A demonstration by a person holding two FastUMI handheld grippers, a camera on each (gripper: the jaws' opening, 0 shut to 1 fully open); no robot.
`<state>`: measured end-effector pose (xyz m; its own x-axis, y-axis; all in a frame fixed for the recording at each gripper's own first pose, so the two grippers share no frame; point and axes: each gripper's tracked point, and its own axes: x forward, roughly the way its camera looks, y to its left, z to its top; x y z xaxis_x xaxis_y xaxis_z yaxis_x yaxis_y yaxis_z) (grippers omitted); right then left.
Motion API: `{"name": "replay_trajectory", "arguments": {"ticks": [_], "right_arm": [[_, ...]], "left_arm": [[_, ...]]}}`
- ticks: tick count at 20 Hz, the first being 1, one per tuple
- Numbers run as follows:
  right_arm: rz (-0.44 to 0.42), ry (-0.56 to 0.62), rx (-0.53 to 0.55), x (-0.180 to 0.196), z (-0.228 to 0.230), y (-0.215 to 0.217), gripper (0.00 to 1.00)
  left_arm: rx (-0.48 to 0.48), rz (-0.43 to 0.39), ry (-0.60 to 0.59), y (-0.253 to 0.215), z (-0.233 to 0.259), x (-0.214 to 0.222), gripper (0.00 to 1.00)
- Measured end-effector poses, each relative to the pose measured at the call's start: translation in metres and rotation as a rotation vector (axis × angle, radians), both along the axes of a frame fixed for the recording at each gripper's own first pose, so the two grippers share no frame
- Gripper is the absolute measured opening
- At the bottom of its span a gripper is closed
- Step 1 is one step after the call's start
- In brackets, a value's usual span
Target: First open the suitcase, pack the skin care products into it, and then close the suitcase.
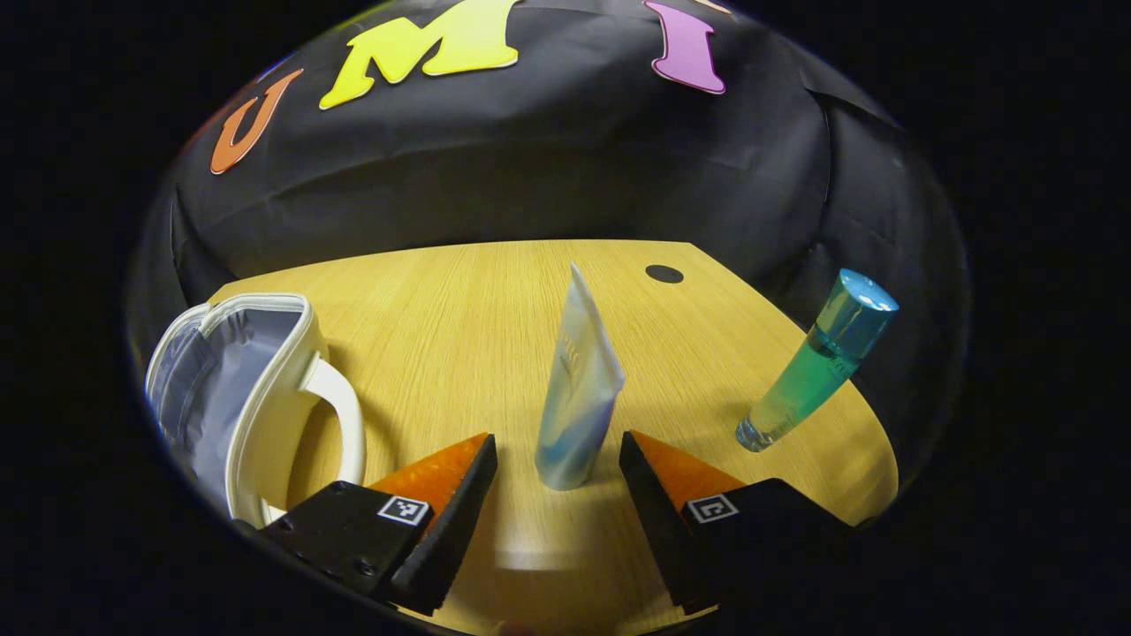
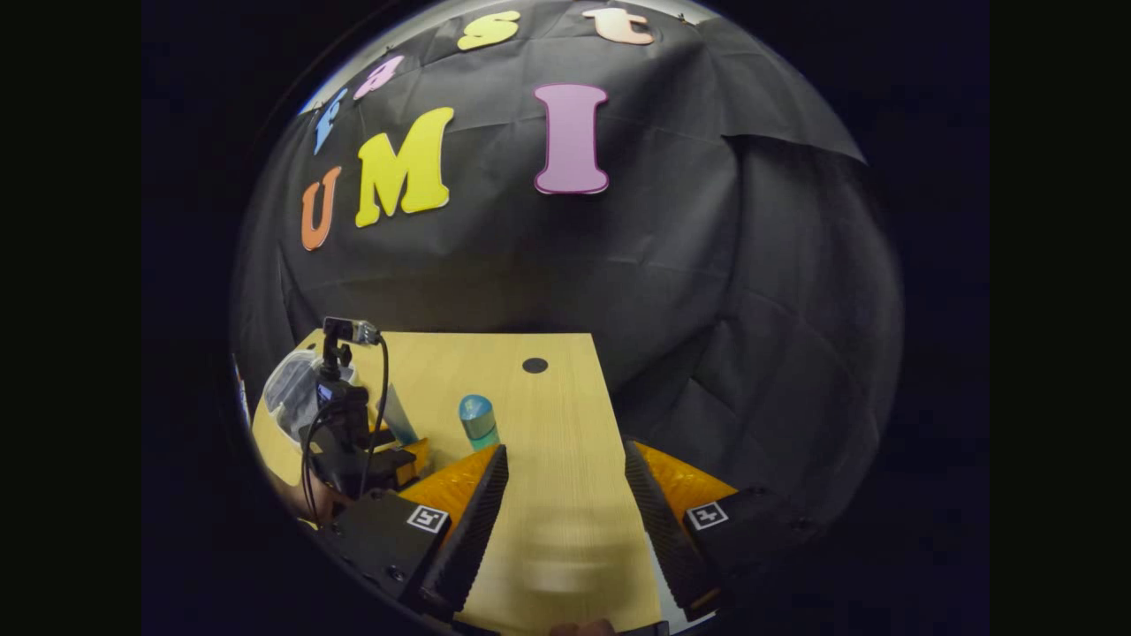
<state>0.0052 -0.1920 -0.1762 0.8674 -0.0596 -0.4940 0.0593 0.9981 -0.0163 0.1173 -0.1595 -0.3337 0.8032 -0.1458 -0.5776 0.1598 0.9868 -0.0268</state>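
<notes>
A pale blue-and-white squeeze tube (image 1: 579,389) stands cap-down on the wooden table (image 1: 459,327), just ahead of my left gripper (image 1: 558,459). That gripper is open, a finger on either side of the tube's base, not touching it. A small white suitcase (image 1: 239,397) with a grey lining and a white handle stands open at the left. A green bottle with a blue cap (image 1: 817,362) stands at the right. In the right gripper view my right gripper (image 2: 565,464) is open over bare table, with the bottle (image 2: 478,420), the tube (image 2: 398,420) and the suitcase (image 2: 287,380) off to its left.
The right gripper view shows the left gripper's body and cable (image 2: 349,424) with a hand under it at the table's left. A round black hole (image 1: 664,274) marks the far tabletop. The table's right edge (image 2: 623,424) drops away close to my right gripper. Black cloth walls the back.
</notes>
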Motion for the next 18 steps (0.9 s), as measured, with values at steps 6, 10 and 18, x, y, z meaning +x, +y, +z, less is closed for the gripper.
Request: {"name": "replay_trajectory", "arguments": {"ticks": [6, 10, 18], "right_arm": [[0.021, 0.0, 0.001, 0.006, -0.013, 0.004, 0.79], [0.052, -0.003, 0.016, 0.014, -0.029, 0.013, 0.79], [0.192, -0.003, 0.04, 0.044, -0.066, 0.064, 0.79]], "left_arm": [[0.044, -0.014, 0.005, 0.002, -0.007, 0.005, 0.73], [0.039, -0.009, 0.002, 0.006, -0.005, 0.004, 0.42], [0.031, -0.041, -0.048, 0.017, 0.058, -0.023, 0.4]]}}
